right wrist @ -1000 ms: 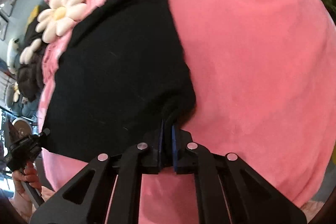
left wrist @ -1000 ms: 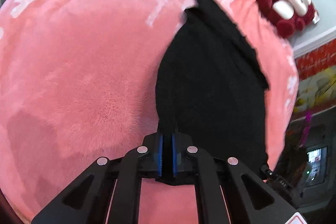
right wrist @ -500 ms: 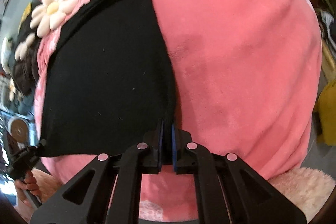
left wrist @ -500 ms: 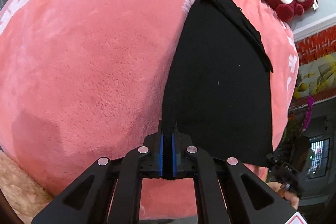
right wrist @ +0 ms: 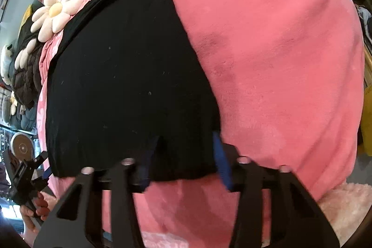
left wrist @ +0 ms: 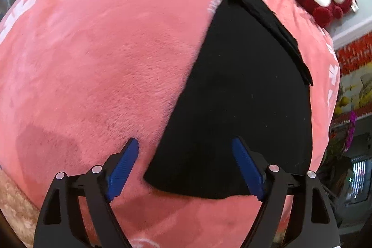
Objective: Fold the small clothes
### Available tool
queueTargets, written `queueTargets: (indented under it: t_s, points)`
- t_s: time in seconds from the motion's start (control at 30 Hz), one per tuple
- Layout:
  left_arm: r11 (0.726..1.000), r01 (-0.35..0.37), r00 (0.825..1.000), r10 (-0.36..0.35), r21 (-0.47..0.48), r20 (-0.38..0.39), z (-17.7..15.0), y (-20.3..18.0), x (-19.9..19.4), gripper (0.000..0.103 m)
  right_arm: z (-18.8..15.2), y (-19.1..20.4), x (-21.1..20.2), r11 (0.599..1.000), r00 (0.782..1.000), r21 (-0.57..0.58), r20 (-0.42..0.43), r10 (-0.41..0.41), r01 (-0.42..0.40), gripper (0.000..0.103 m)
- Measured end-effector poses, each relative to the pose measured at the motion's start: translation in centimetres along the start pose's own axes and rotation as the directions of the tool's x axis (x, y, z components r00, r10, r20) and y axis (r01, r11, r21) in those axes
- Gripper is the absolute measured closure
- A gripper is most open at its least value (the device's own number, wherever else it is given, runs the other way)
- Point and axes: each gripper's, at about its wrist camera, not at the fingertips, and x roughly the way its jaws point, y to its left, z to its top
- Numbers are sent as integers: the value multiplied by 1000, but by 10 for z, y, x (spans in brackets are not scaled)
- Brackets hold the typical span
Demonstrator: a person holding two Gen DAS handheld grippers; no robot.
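The left gripper (left wrist: 183, 141) tilts steeply down over the near edge of a fleecy pink blanket (left wrist: 93, 62). Its jaws have just been opening and stand wide. The near left corner of a flat black knit garment (left wrist: 244, 85) lies on the blanket between the blue ribbed pads (left wrist: 123, 164), gripped by neither. One finger is over bare fleece, the other over the cloth.

The right gripper (right wrist: 184, 138) also points steeply downward at the garment's (right wrist: 127, 85) near right corner. It is motion-blurred, but its fingers are clearly spread, with the cloth's hem between them and not pinched.

The garment lies doubled on the blanket (right wrist: 279, 50). A narrow strip of its lower layer shows past the far edge. In the right wrist view a hand (right wrist: 34, 208) grips the left gripper's handle beyond the garment's left corner.
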Motion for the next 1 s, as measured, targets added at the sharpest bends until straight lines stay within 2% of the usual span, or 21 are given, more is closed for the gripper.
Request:
queueTargets:
  t_s: [0.03, 0.07, 0.1, 0.13, 0.33, 0.6, 0.8, 1.0]
  points:
    - [1000, 8, 1000, -8, 14, 8, 0, -2, -1, 40, 1, -1, 0, 1000, 1000, 16, -2, 18, -18, 95]
    - [999, 28, 1000, -28, 24, 5, -2, -3, -2, 68, 1, -1, -3, 999, 1000, 21, 6, 24, -24, 96]
    - [998, 54, 998, -53, 26, -15, -1, -2, -1, 88, -2, -2, -6, 999, 999, 19, 12, 30, -30, 97]
    - [997, 70, 997, -69, 12, -43, -1, 2, 0, 99, -3, -1, -11, 999, 999, 20, 19, 41, -41, 97]
    - [992, 120, 992, -119, 34, -42, -7, -2, -33, 100, -13, -4, -51, 997, 995, 15, 51, 80, -81, 98]
    - [986, 157, 987, -155, 50, -49, -9, -9, -70, 100, -25, -6, -88, 997, 995, -27, 61, 74, -72, 98]
    - [985, 161, 985, -157, 61, -67, -32, -5, -96, 100, -54, -11, -112, 997, 997, -49, 45, 69, -67, 98]
    - [981, 142, 989, -135, 133, -63, -68, -8, -130, 100, -89, -13, -145, 994, 997, -88, 43, 65, -61, 98]
